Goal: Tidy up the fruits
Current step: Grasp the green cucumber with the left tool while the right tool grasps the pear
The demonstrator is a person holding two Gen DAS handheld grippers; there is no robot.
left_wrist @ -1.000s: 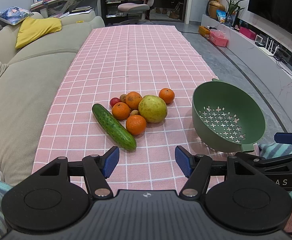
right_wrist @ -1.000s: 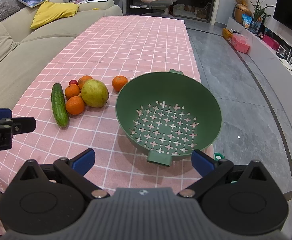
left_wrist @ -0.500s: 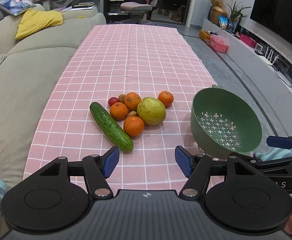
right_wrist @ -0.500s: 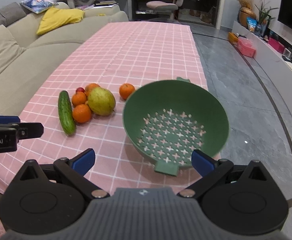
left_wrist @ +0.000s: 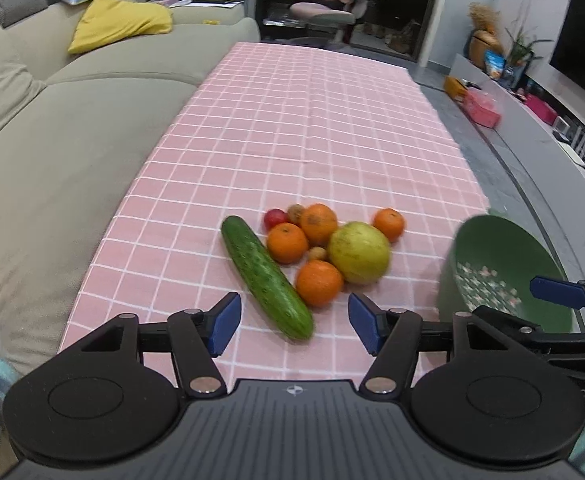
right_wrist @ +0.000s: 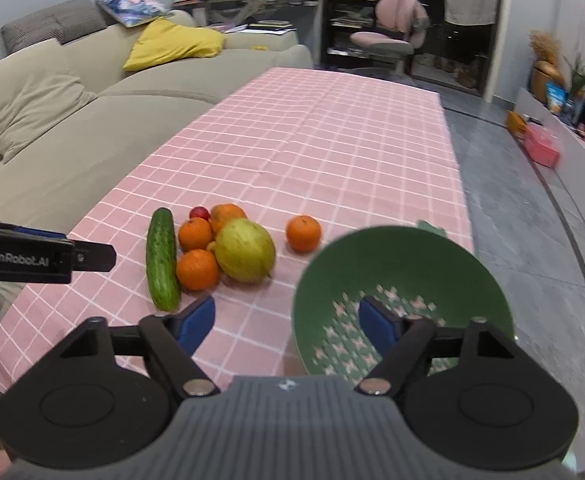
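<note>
Here the fruit sits in a tight cluster on the pink checked tablecloth (left_wrist: 308,128): several oranges, a large yellow-green fruit (left_wrist: 359,252), a small red fruit (left_wrist: 275,218) at the far side and a cucumber (left_wrist: 266,276) on the cluster's left, its long axis running from far-left to near-right. The left gripper (left_wrist: 294,328) hovers with its jaws wide apart and nothing between them; the cucumber's near end lies just beyond the gap, with the nearest orange (left_wrist: 319,282) right beside it. The green colander (right_wrist: 402,292) stands to the right of the cluster, tilted toward the camera. The right gripper (right_wrist: 288,322) is also spread and empty, one blue pad in front of the colander's bowl. The left gripper looks nearer the fruit, so it seems better placed to pick first.
</note>
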